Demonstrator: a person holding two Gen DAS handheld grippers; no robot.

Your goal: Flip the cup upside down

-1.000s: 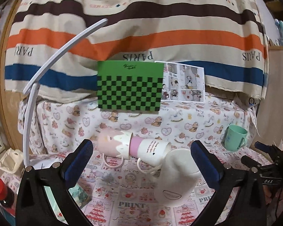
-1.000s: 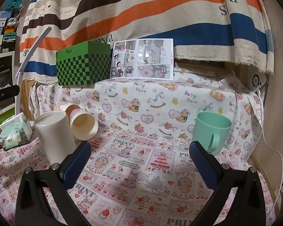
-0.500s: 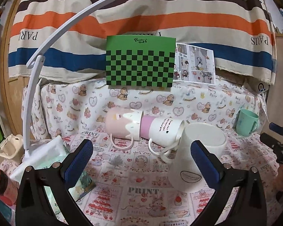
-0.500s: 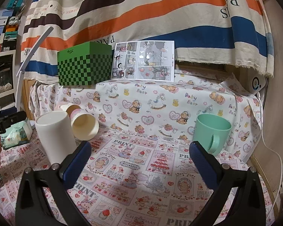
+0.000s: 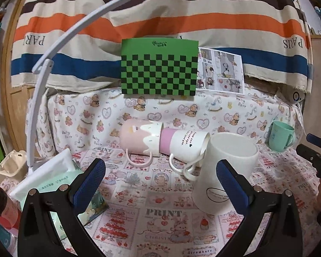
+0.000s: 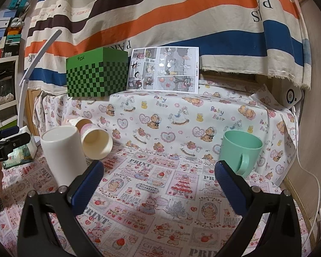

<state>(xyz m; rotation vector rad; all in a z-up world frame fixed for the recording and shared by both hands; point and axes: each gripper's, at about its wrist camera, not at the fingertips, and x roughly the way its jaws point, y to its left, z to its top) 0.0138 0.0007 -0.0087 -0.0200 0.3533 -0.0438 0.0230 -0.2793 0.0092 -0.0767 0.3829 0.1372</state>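
Note:
A tall white cup (image 5: 224,175) stands on the patterned cloth, wider end up, a little tilted; it also shows in the right wrist view (image 6: 63,154). My left gripper (image 5: 160,178) is open and empty, just in front of it and to its left. A green mug (image 6: 240,151) stands upright with its mouth up, and shows small in the left wrist view (image 5: 280,136). My right gripper (image 6: 158,181) is open and empty, in front of the green mug and to its left.
A pink mug (image 5: 140,139) and a white-and-purple mug (image 5: 185,147) lie on their sides behind the white cup. A tissue pack (image 5: 51,178) and a red-capped bottle (image 5: 0,201) sit at the left. A green checkered box (image 5: 159,67), a picture card (image 6: 163,69) and a white lamp arm (image 5: 45,81) stand behind.
The left gripper has drawn back and levelled, so the white cup now stands free ahead of it. The right gripper has edged slightly closer to the green mug.

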